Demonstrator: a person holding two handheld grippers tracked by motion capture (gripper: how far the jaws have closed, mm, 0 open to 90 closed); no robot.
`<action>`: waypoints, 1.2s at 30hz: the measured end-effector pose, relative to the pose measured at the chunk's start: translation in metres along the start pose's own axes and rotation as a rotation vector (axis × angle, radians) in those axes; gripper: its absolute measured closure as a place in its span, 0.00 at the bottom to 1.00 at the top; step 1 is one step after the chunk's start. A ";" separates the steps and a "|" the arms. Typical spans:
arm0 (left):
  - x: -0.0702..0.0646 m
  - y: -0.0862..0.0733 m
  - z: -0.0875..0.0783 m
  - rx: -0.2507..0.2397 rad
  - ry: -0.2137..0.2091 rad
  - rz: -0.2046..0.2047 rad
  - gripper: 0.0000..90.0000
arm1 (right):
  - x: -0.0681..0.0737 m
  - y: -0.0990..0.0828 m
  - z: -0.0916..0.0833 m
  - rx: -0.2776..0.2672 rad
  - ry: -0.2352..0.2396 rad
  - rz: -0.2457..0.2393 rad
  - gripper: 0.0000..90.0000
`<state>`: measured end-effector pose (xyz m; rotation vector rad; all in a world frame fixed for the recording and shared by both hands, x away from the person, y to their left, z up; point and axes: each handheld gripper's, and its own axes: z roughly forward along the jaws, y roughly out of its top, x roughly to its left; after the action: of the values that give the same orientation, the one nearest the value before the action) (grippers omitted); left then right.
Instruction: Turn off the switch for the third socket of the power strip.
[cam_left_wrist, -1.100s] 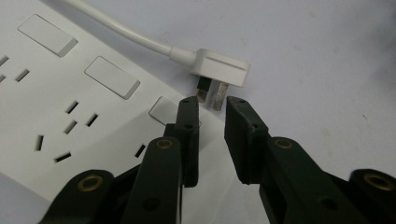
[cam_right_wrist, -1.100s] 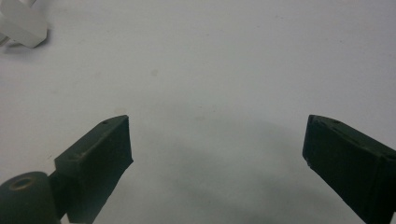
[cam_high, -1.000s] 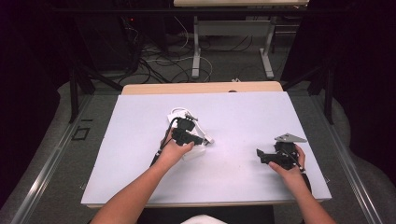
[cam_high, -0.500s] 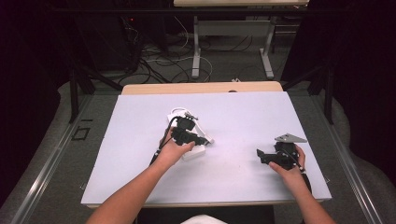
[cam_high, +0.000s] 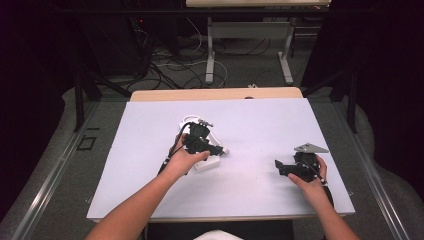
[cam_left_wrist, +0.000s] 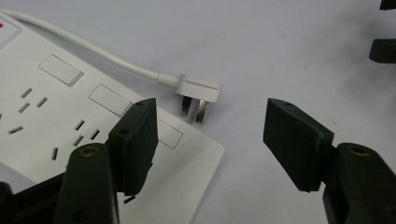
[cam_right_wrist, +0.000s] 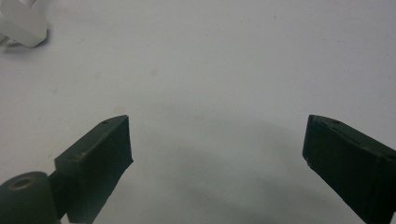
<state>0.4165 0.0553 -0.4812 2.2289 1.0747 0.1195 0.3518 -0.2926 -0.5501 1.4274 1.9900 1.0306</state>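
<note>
- In the left gripper view we see the left gripper (cam_left_wrist: 212, 140) with its two blunt, matte black jaws parted; they have just been opening, and nothing sits between the pads but bare table.
- Its left jaw hangs over the lower right corner of a flat white power strip (cam_left_wrist: 56, 135), smooth plastic with rows of narrow slots and raised rectangular switches.
- Just above the gap, at frame centre, lies the white plug (cam_left_wrist: 200, 89), a flat angular block with two dull metal pins pointing down; its round cable (cam_left_wrist: 88, 49) curves away to the upper left.
- In the high view the left gripper (cam_high: 212, 147) sits at centre frame above the strip (cam_high: 207, 163).
- The right gripper (cam_right_wrist: 217, 144) stands wide open over plain table; in the high view it rests at lower right (cam_high: 280, 166), well apart from the strip.
- The table (cam_high: 260, 125) is a matte, pale rectangular sheet.
</note>
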 end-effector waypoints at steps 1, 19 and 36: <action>-0.001 0.000 -0.001 -0.003 -0.001 0.004 0.38 | 0.000 0.000 0.000 0.000 0.000 0.000 0.08; -0.008 0.002 -0.015 0.005 0.019 0.097 0.31 | 0.000 0.000 0.000 -0.003 -0.003 -0.005 0.08; 0.005 -0.004 -0.032 -0.045 0.031 0.050 0.30 | 0.000 0.000 -0.001 -0.002 -0.005 -0.005 0.08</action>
<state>0.4058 0.0773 -0.4595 2.2210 1.0228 0.1986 0.3510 -0.2928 -0.5496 1.4214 1.9876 1.0259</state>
